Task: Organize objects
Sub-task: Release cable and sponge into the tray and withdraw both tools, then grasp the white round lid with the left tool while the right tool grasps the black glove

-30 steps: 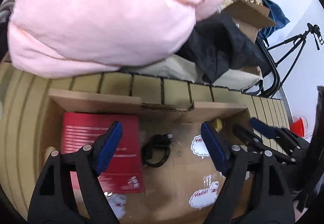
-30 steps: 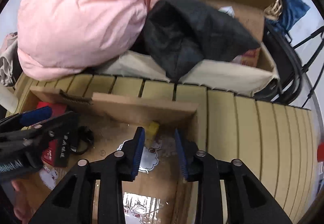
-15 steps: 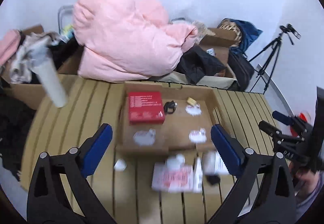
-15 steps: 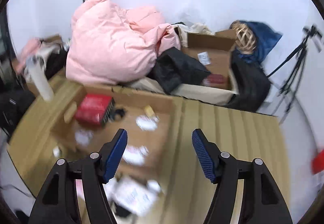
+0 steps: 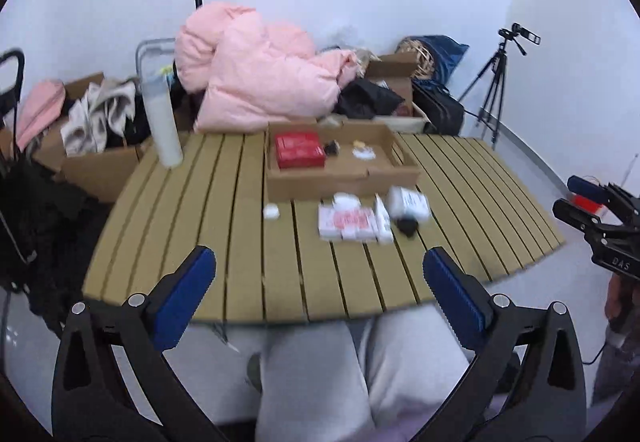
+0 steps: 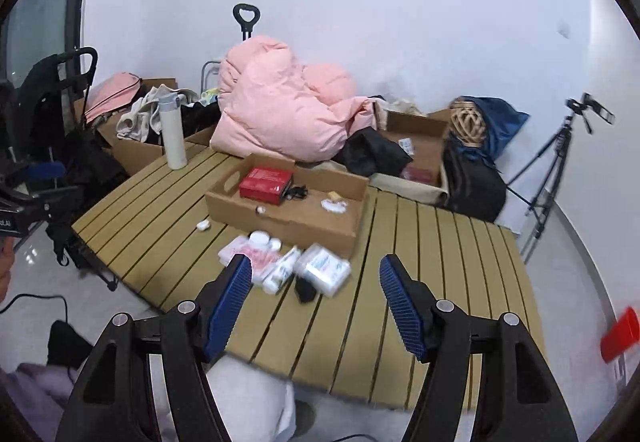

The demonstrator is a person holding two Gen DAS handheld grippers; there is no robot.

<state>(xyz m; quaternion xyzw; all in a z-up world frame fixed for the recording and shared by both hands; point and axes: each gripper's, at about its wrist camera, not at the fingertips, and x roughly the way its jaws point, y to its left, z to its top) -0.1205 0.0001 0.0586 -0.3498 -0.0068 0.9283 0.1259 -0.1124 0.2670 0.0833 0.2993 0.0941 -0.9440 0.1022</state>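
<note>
A shallow cardboard box (image 5: 344, 174) (image 6: 320, 226) sits on the slatted table (image 5: 240, 242) (image 6: 420, 282). Inside lie a red box (image 5: 298, 150) (image 6: 265, 183), a black cable (image 5: 331, 148) (image 6: 297, 192) and a small yellow item (image 6: 333, 196). In front of the box lie a flat pink-and-white pack (image 5: 347, 222) (image 6: 256, 254), a white tube (image 5: 382, 218) (image 6: 282, 269), a wrapped white packet (image 5: 408, 202) (image 6: 322, 269), a black item (image 5: 407, 225) (image 6: 306, 288) and a small white case (image 5: 271, 211) (image 6: 203, 225). My left gripper (image 5: 320, 282) and right gripper (image 6: 314, 296) are open, empty, pulled back off the near edge.
A white bottle (image 5: 162, 126) (image 6: 172, 134) stands at the table's far left. A pink duvet (image 5: 260, 82) (image 6: 280, 114), boxes of clothes and bags crowd behind the table. A tripod (image 5: 494, 82) (image 6: 552, 178) stands right. A red cup (image 6: 618, 334) is on the floor. My legs (image 5: 320, 374) are below.
Both grippers have pulled far back and up from inside the cardboard box to beyond the table's near edge. The right gripper's jaws have opened wider. The whole table now shows.
</note>
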